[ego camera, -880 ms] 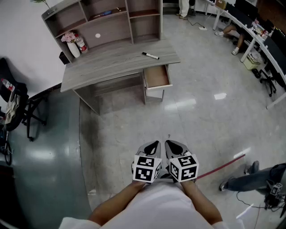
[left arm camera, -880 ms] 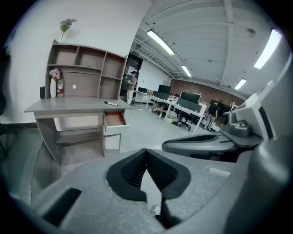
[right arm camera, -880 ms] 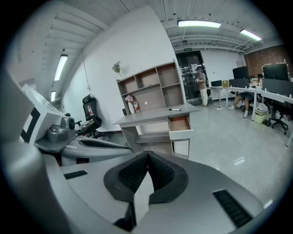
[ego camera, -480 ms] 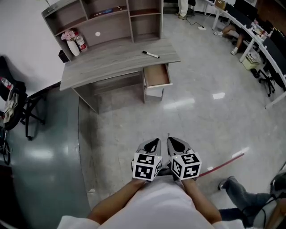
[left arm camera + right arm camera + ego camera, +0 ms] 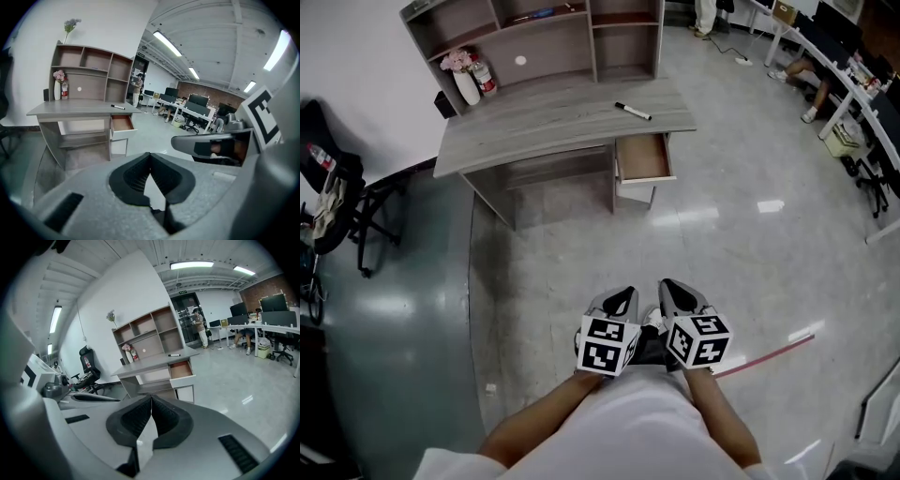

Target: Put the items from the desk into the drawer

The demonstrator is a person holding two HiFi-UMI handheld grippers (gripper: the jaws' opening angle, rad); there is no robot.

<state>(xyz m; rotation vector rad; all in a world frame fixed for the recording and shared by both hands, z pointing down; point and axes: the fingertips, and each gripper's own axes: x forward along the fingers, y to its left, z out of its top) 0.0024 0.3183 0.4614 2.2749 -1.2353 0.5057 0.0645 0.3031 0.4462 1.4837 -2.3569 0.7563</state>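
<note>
Glossy floor lies between the person and the grey desk (image 5: 544,122), which in the head view sits slightly nearer than a moment ago, with the black marker (image 5: 633,112) on top and the drawer (image 5: 643,157) pulled open below. From the left gripper view, the left gripper (image 5: 150,157) is pressed together on nothing. The right gripper view shows the right gripper (image 5: 151,398) likewise, so I'd say the approach has barely begun.
</note>
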